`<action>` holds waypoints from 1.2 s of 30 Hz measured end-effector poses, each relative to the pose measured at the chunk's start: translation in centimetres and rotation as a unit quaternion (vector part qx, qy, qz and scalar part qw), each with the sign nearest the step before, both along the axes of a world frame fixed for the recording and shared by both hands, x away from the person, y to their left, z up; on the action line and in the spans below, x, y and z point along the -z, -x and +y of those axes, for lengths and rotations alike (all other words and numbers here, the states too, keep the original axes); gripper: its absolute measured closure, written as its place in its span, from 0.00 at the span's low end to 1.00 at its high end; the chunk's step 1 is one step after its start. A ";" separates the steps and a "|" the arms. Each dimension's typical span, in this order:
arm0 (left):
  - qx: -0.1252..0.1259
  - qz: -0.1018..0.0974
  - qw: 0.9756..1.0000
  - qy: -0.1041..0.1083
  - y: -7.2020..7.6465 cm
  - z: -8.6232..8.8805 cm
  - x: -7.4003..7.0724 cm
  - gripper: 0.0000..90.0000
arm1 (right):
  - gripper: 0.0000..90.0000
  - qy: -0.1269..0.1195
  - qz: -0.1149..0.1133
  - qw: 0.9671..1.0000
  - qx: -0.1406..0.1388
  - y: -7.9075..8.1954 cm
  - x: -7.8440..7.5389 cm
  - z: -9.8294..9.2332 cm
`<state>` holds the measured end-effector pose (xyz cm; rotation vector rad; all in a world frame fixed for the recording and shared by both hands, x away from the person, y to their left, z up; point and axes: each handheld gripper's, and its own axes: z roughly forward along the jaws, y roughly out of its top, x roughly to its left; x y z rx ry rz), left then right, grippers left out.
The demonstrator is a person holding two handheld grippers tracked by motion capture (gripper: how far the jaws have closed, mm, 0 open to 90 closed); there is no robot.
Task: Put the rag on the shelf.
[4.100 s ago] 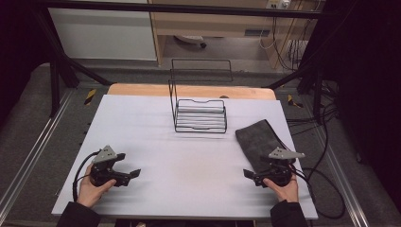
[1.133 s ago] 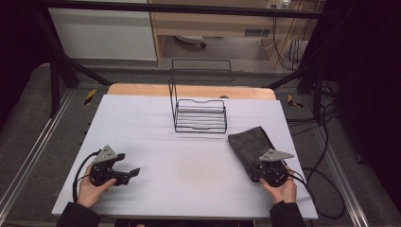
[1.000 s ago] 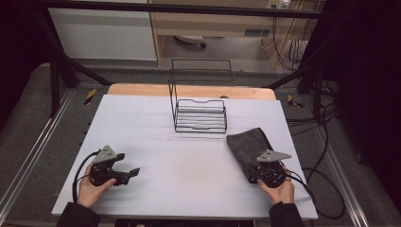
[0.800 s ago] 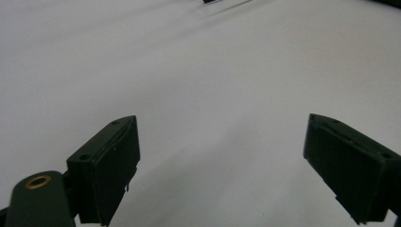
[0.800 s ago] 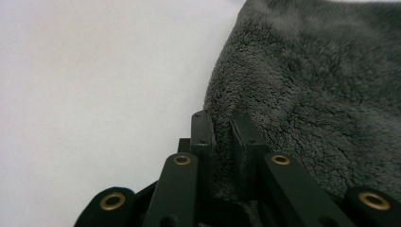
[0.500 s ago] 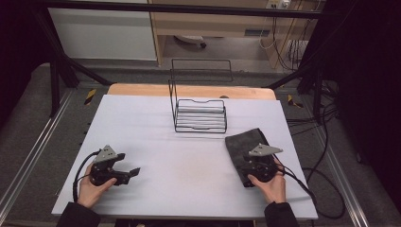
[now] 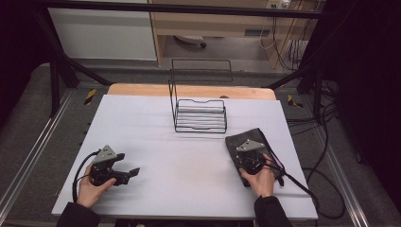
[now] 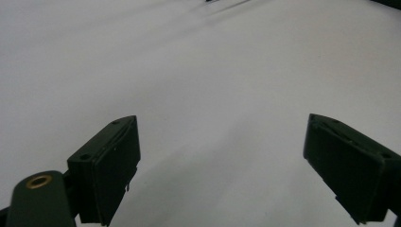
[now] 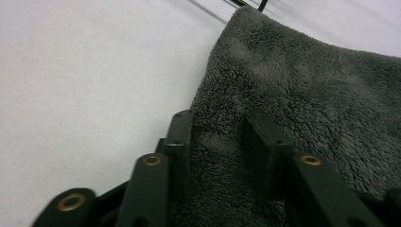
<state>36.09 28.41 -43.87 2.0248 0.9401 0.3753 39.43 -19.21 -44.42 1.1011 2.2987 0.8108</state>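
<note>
A dark grey fleecy towel (image 7: 257, 135) lies on the right part of the white table (image 7: 189, 156). My right gripper (image 7: 248, 150) rests on top of it, pointing away from the person. In the right gripper view its jaws (image 9: 222, 137) have just been closing and stand narrow, pressed into the towel (image 9: 307, 85) with a hump of pile pinched between them. My left gripper (image 7: 126, 164) sits low over the bare table at the near left. Its jaws (image 8: 222, 161) are wide open with nothing between them.
A black wire rack (image 7: 201, 116) stands at the middle back of the table, just beyond the towel's far left corner. A strip of wooden tabletop (image 7: 142, 90) shows behind the white sheet. Cables (image 7: 293, 182) trail off the right edge.
My right gripper has moved left and a little farther onto the towel, and the towel has shifted left with it. The left gripper has stayed still.
</note>
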 end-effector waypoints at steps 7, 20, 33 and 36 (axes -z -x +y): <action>0.001 -0.001 1.000 0.002 0.0 0.0 0.0 0.13 | 0.93 -0.011 -0.001 1.000 0.006 0.1 -0.3 -0.2; 0.002 -0.002 1.000 0.001 0.0 0.0 -0.1 0.14 | 0.93 -0.082 0.000 0.997 -0.017 1.5 -1.8 0.3; 0.000 -0.002 1.000 0.002 0.0 0.0 -0.1 0.14 | 0.93 -0.100 0.014 0.993 -0.056 2.4 -2.0 3.9; 0.001 -0.002 1.000 0.002 0.0 0.0 -0.1 0.13 | 0.93 -0.105 0.019 0.992 -0.061 2.5 -2.0 5.0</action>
